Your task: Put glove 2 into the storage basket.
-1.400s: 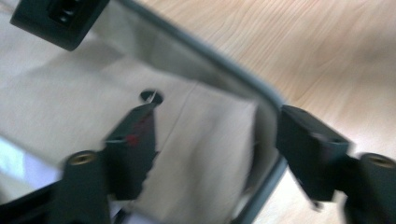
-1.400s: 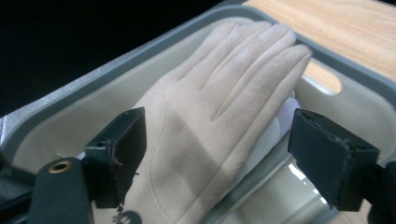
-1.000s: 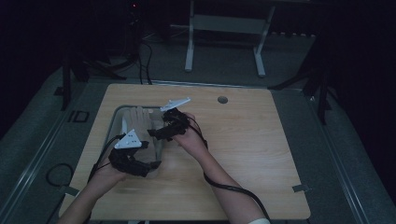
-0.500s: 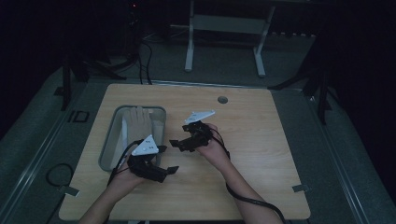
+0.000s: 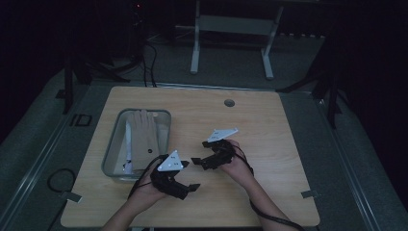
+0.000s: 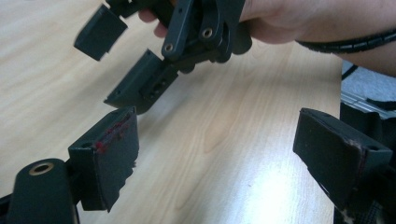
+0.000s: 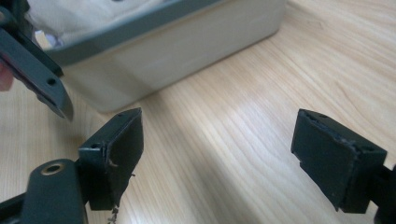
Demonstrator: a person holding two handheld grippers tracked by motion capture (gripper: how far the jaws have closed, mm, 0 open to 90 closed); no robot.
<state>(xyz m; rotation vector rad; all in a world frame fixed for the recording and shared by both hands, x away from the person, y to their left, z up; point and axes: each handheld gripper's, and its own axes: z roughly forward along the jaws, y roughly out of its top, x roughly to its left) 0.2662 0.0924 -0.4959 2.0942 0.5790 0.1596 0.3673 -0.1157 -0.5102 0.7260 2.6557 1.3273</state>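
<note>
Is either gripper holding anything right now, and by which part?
Nothing is held. The left gripper and right gripper are both open over bare table.

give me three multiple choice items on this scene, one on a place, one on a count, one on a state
1. Where does the tray sit on the table?
A. at its left side
B. at its right edge
C. in its far right corner

2. How many gloves lie in the tray?
A. none
B. one
C. three

3. How are the left tongs?
A. shut on the glove
B. shut on nothing
C. open, holding nothing

Answers:
1. A, the high view shows the tray left of both hands.
2. B, a single pale glove lies lengthwise in the tray.
3. C, the left gripper view shows the jaws wide apart with bare wood between them; the right tongs stand open the same way.
</note>
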